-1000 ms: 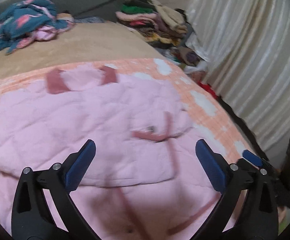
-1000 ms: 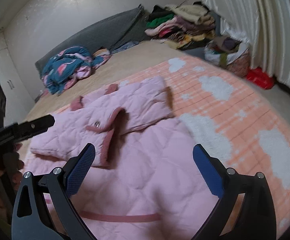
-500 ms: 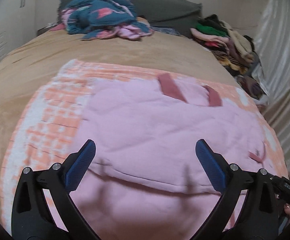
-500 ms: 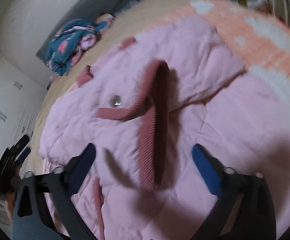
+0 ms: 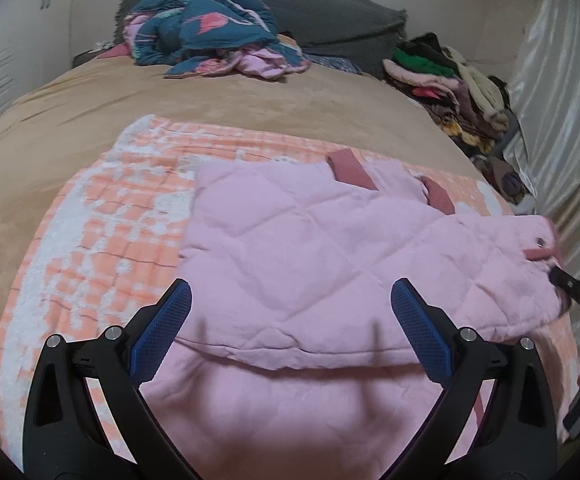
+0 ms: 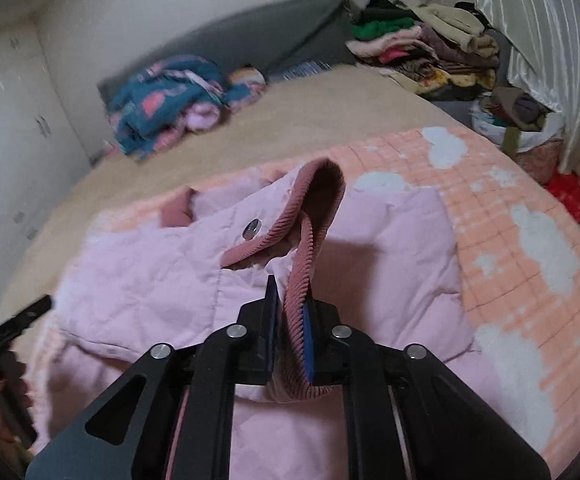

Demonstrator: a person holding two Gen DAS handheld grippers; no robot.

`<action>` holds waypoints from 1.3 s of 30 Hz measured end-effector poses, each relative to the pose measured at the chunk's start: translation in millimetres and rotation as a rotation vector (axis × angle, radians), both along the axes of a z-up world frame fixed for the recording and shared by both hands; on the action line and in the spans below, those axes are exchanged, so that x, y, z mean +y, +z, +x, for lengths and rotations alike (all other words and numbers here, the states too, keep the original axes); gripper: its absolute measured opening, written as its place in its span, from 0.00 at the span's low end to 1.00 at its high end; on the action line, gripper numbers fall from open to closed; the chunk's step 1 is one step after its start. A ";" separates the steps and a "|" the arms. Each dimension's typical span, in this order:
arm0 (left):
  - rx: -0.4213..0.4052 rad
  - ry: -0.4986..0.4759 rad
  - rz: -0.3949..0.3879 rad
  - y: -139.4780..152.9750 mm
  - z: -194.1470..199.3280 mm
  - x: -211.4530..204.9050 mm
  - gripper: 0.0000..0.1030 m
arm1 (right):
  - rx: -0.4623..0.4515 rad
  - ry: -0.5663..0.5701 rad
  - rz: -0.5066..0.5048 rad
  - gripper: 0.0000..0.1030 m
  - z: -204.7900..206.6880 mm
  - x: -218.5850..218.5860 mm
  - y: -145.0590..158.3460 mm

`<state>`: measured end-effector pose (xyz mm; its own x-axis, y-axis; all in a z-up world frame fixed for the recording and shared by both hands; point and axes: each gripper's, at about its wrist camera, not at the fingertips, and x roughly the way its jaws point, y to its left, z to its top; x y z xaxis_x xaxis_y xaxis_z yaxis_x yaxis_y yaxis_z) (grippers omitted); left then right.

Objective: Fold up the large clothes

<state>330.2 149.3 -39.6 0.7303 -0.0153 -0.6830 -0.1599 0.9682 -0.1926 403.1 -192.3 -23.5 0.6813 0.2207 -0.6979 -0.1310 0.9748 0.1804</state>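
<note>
The right gripper is pinching the ribbed trim of the quilted pink jacket; its fingertips are partly hiding in cloth. The left gripper, jaws spread, is hovering above the jacket, which is lying on an orange checked blanket over a tan bed. Curtains are hanging beside stacked clothes.
</note>
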 end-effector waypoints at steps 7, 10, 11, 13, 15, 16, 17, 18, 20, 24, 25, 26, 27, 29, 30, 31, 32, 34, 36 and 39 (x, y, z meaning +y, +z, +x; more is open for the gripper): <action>0.040 -0.080 0.033 -15.7 8.7 -24.3 0.63 | -0.083 0.012 -0.046 0.51 -20.0 14.7 5.0; 0.063 -0.092 0.050 -25.7 13.1 -28.6 0.62 | -0.102 0.089 -0.063 0.52 -28.2 34.5 6.9; 0.080 -0.092 0.042 -31.8 15.2 -27.4 0.62 | -0.101 0.114 -0.069 0.53 -26.7 42.4 8.2; 0.109 -0.090 0.013 -42.6 17.8 -24.1 0.62 | -0.085 0.161 -0.077 0.59 -19.0 56.7 8.1; 0.122 -0.091 -0.007 -49.2 18.7 -21.7 0.62 | -0.060 0.207 -0.105 0.62 -14.2 74.3 6.6; 0.130 -0.095 -0.010 -52.5 19.1 -21.3 0.62 | -0.055 0.224 -0.125 0.62 -11.1 82.1 4.8; 0.131 -0.094 -0.019 -55.2 19.0 -19.9 0.62 | -0.045 0.242 -0.148 0.63 -6.0 91.3 1.5; 0.132 -0.093 -0.026 -56.7 19.1 -19.1 0.63 | -0.020 0.253 -0.184 0.64 -0.2 100.2 -4.2; 0.136 -0.094 -0.037 -59.1 18.4 -17.6 0.63 | 0.039 0.252 -0.206 0.64 11.7 109.9 -18.1; 0.135 -0.095 -0.037 -58.1 18.0 -18.4 0.63 | 0.176 0.221 -0.200 0.70 36.3 116.3 -54.5; 0.136 -0.096 -0.034 -57.6 18.3 -19.3 0.63 | 0.178 0.215 -0.213 0.71 39.2 118.1 -63.3; 0.136 -0.097 -0.032 -57.4 17.7 -20.3 0.63 | 0.175 0.207 -0.220 0.71 39.6 119.0 -68.0; 0.135 -0.096 -0.027 -56.9 17.0 -21.6 0.63 | 0.168 0.196 -0.229 0.72 39.2 120.7 -71.4; 0.136 -0.095 -0.021 -54.9 16.9 -23.4 0.62 | 0.152 0.187 -0.244 0.73 37.7 122.9 -74.3; 0.137 -0.094 -0.020 -53.5 16.3 -23.8 0.62 | 0.149 0.185 -0.240 0.73 37.5 122.1 -75.0; 0.137 -0.093 -0.022 -51.9 15.5 -23.5 0.62 | 0.149 0.180 -0.224 0.73 36.5 119.6 -74.7; 0.137 -0.092 -0.026 -50.0 14.3 -23.6 0.62 | 0.152 0.178 -0.207 0.73 34.9 116.3 -73.6; 0.139 -0.092 -0.031 -44.7 10.6 -24.2 0.62 | 0.162 0.172 -0.188 0.73 32.6 112.7 -71.8; 0.135 -0.091 -0.034 -39.5 8.8 -25.2 0.63 | 0.165 0.172 -0.170 0.74 25.4 107.9 -68.1; 0.125 -0.094 -0.047 -30.9 4.5 -26.8 0.67 | 0.161 0.182 -0.134 0.78 12.5 100.9 -59.2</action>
